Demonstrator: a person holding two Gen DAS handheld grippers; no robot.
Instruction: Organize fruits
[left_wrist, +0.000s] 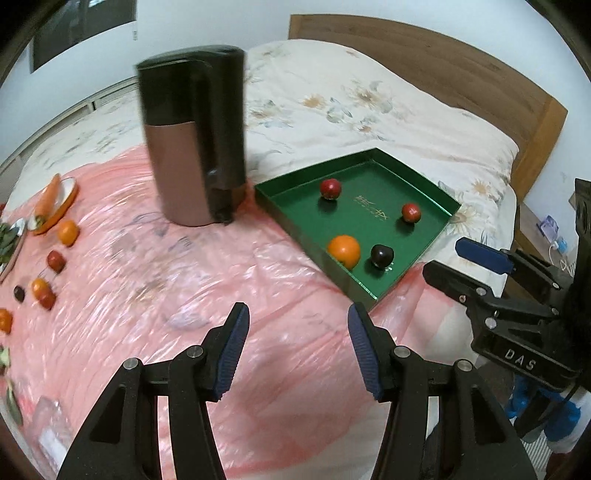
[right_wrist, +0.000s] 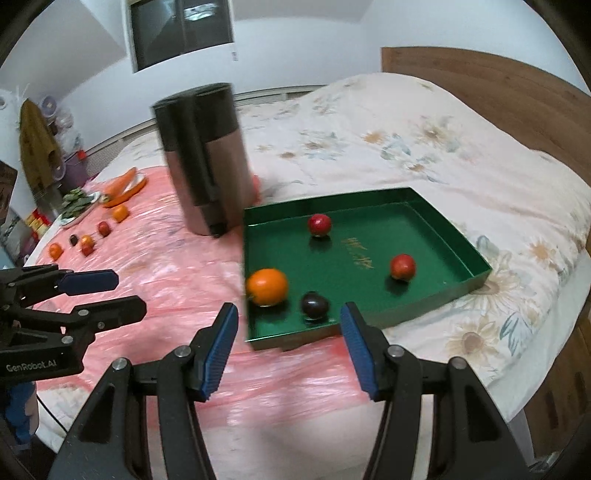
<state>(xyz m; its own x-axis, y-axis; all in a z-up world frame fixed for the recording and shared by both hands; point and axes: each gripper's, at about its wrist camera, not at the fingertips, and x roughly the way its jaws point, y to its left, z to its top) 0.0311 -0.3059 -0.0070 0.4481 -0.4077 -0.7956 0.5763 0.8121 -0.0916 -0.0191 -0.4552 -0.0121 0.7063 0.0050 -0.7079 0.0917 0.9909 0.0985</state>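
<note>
Both of your grippers are empty right now. The left gripper (left_wrist: 297, 317) has its jaws spread wide over the pink plastic sheet (left_wrist: 147, 280), holding nothing, and the right gripper (right_wrist: 286, 317) is released the same way, poised just short of the near edge of the green tray (right_wrist: 458, 240).

That tray sits half on the sheet and half on the floral quilt (left_wrist: 351, 99), and it is plainly your collecting place: it already holds an orange (left_wrist: 344, 251), a dark plum (left_wrist: 382, 254) and two red fruits (left_wrist: 330, 188) (left_wrist: 411, 212), all lying apart from one another on the tray floor.

The rest of the fruit is well away at the far left end of the sheet: another orange (left_wrist: 68, 232), a small red fruit (left_wrist: 56, 260), a dark one (left_wrist: 19, 293) and a few more beside them (too small and blurred to name with confidence). A carrot (left_wrist: 48, 199) rests across an orange dish there, and leafy greens lie next to it; I would judge these are not yours to move.

The tall dark jug (left_wrist: 195, 136) stands between the two groups, just beside the tray's corner, so your left gripper, being nearer the loose fruit, looks the natural one to fetch, passing in front of the jug.
</note>
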